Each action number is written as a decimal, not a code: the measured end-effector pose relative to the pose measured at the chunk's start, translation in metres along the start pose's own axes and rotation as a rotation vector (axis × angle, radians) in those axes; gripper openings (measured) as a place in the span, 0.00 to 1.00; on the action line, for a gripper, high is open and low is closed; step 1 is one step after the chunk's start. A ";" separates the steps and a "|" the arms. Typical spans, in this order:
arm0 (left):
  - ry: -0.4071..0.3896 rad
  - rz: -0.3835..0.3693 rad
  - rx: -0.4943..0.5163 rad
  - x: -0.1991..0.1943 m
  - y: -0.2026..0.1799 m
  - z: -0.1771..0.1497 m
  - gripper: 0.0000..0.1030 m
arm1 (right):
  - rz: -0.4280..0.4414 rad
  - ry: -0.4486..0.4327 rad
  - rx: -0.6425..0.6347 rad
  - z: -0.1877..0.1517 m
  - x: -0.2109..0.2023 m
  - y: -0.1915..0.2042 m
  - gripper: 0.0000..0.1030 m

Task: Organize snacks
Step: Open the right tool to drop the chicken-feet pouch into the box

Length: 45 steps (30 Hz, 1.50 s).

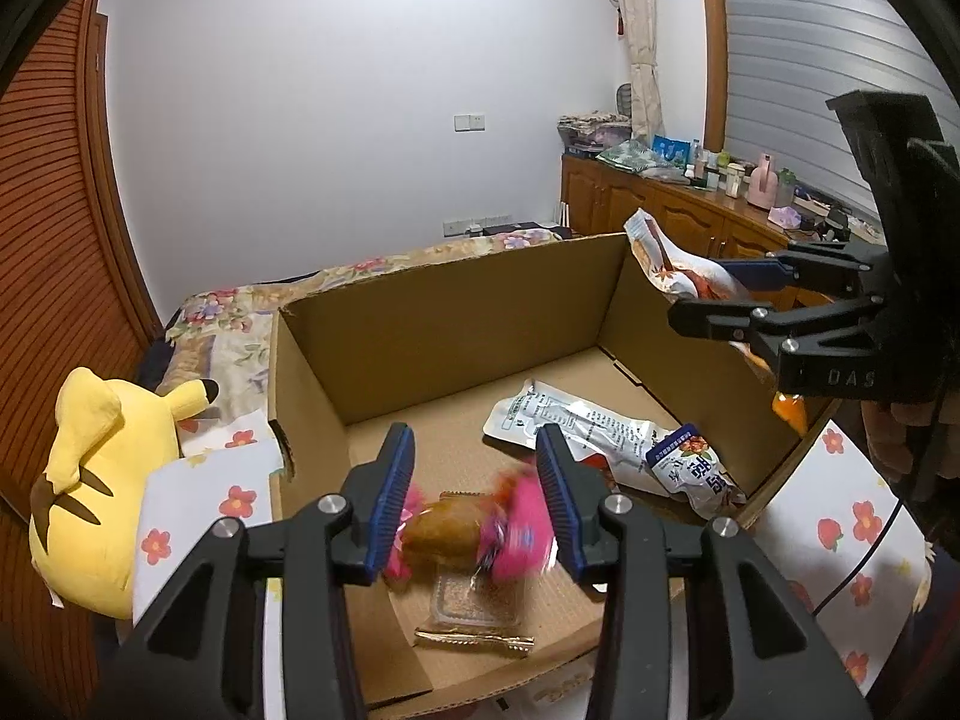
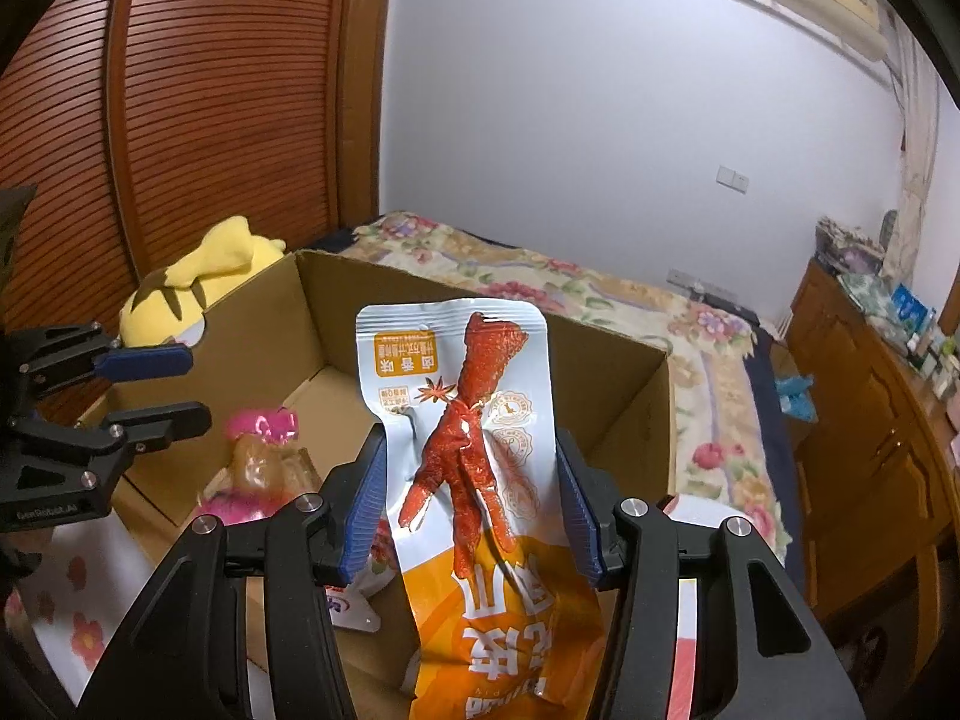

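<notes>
1. The right gripper [image 2: 471,501] clamps an orange-and-white chicken-foot snack pouch [image 2: 462,456] between its blue pads, the pouch standing upright at the centre.
2. Behind it, toward 12 o'clock, sits an open cardboard box [image 2: 624,402] on a floral bed [image 2: 708,360].
3. At 9 o'clock the left gripper [image 2: 192,387] reaches over the box's edge, its jaws apart with nothing between them.
4. Just below it, inside the box, lies a pink-wrapped brown snack [image 2: 264,462].
5. A yellow plush toy [image 2: 198,270] rests outside the box at 10 o'clock.
</notes>
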<state>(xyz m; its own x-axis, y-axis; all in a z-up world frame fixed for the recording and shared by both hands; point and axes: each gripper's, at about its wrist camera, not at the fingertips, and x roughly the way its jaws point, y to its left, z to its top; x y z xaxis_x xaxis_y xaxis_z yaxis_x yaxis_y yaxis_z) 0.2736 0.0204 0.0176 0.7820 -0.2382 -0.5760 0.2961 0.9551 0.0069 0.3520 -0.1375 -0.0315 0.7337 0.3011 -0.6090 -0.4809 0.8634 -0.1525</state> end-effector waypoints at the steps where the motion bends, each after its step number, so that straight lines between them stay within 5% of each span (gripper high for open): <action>1: -0.001 -0.001 0.001 -0.001 0.000 0.000 0.40 | 0.001 0.002 -0.002 0.000 0.000 0.001 0.52; 34: -0.024 0.006 0.045 -0.019 -0.019 -0.009 0.40 | 0.031 0.114 0.025 -0.028 0.005 -0.002 0.56; 41: -0.024 0.005 0.047 -0.021 -0.021 -0.010 0.40 | 0.042 0.116 0.020 -0.028 0.003 0.001 0.71; 45: -0.022 0.001 0.051 -0.024 -0.024 -0.014 0.40 | 0.040 0.110 0.014 -0.029 0.001 0.004 0.72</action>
<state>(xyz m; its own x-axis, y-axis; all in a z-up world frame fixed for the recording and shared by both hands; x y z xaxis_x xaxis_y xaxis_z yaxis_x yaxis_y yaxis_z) 0.2401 0.0056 0.0203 0.7939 -0.2418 -0.5579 0.3224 0.9453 0.0491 0.3371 -0.1457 -0.0554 0.6564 0.2898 -0.6965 -0.5015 0.8574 -0.1158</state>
